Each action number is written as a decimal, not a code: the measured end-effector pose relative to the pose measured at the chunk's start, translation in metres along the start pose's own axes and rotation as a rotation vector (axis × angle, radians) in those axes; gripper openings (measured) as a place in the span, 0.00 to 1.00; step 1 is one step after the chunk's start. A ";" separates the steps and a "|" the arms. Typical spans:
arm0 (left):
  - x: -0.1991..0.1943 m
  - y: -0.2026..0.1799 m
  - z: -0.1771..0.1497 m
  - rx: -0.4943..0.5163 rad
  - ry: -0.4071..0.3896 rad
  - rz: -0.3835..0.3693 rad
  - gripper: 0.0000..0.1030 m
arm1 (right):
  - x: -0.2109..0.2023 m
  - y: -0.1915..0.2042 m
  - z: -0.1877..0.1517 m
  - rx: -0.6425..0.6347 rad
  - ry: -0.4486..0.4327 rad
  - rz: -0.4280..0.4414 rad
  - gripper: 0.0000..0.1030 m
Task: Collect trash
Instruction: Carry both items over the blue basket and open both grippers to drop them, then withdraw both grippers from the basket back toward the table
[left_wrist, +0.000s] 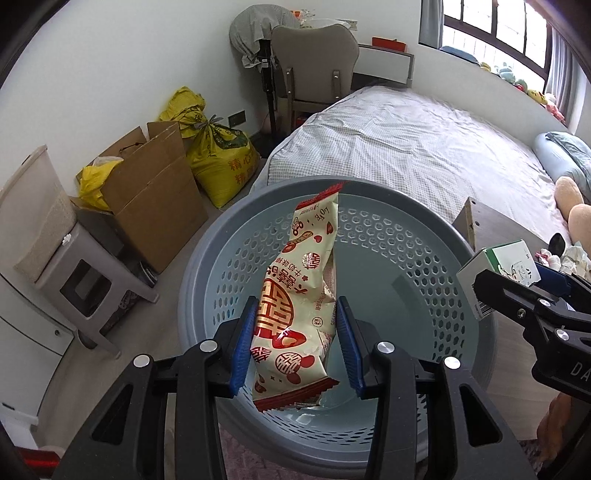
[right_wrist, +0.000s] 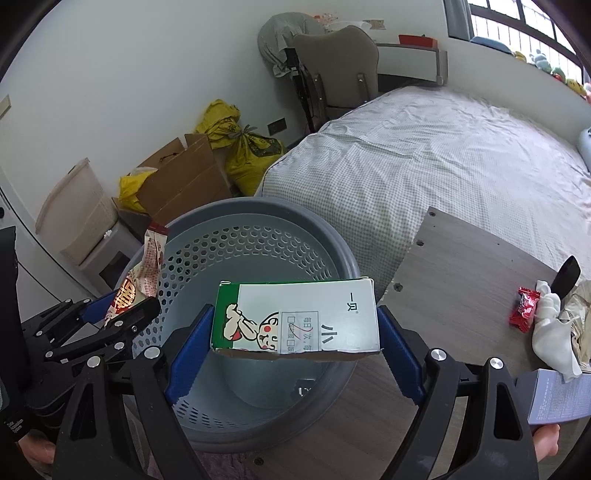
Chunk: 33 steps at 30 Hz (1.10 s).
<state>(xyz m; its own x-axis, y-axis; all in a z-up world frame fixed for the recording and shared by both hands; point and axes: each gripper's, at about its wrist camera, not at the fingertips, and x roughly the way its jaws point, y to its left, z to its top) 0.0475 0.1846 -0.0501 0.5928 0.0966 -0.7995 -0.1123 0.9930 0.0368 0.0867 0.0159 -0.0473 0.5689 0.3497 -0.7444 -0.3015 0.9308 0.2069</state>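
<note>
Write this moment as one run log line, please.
left gripper: shut on snack wrapper | right gripper: shut on medicine box | both over basket

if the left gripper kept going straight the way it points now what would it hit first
Probably the inside of the grey basket. The left gripper, with its jaws closed on the snack wrapper, points down into the open top, so the perforated wall or the bottom comes first; depth is unclear.

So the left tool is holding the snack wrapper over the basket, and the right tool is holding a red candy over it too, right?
Not quite. The right tool holds a white and green cardboard box, not a red candy; the right wrist view shows this. The left tool does hold the cream and red snack wrapper over the grey perforated plastic basket.
</note>
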 end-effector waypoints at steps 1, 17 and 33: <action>0.001 0.002 0.000 -0.003 0.000 0.003 0.40 | 0.001 0.002 0.001 -0.003 0.000 0.002 0.81; -0.002 0.011 0.001 -0.034 -0.005 0.009 0.61 | 0.002 0.004 0.002 -0.003 -0.014 -0.018 0.92; -0.011 0.008 -0.002 -0.044 -0.014 0.019 0.66 | -0.005 0.000 -0.002 0.004 -0.028 -0.016 0.92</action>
<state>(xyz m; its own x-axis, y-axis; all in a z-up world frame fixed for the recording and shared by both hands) 0.0382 0.1916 -0.0420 0.6013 0.1172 -0.7904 -0.1589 0.9870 0.0254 0.0822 0.0140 -0.0448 0.5945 0.3380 -0.7296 -0.2896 0.9365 0.1979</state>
